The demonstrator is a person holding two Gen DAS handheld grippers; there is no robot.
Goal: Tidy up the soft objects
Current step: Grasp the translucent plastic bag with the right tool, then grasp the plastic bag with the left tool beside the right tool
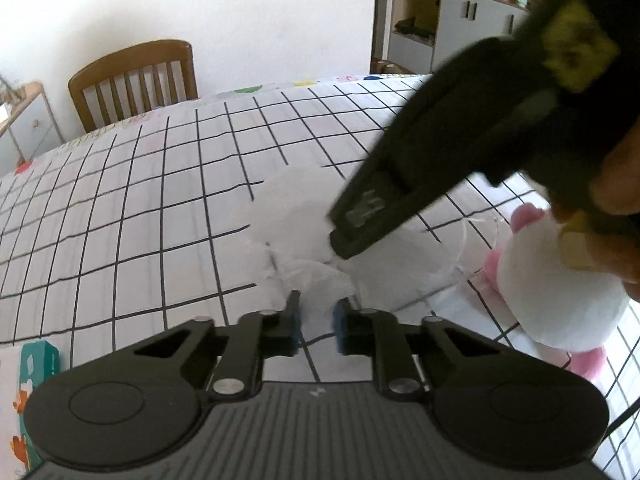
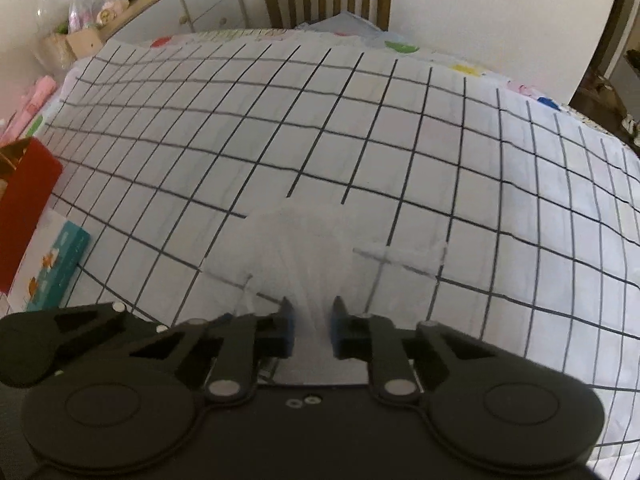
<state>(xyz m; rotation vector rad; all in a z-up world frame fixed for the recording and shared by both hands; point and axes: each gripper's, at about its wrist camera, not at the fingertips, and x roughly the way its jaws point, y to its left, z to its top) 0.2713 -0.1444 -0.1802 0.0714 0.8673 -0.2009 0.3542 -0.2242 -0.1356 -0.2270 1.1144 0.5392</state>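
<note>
A thin translucent white bag [image 1: 304,224] lies on the checked tablecloth [image 1: 140,200]. My left gripper [image 1: 316,316] has its jaws closed on the bag's near edge. My right gripper reaches in from the upper right in the left wrist view, its fingers [image 1: 360,224] over the bag. In the right wrist view my right gripper [image 2: 312,320] is shut on a bunched part of the bag [image 2: 304,240]. A white and pink plush toy [image 1: 556,288] lies at the right, beside the bag.
A wooden chair [image 1: 136,80] stands at the table's far side. A teal picture box [image 2: 60,268] and a red box [image 2: 24,208] sit at the left edge. Cabinets [image 1: 476,24] stand behind.
</note>
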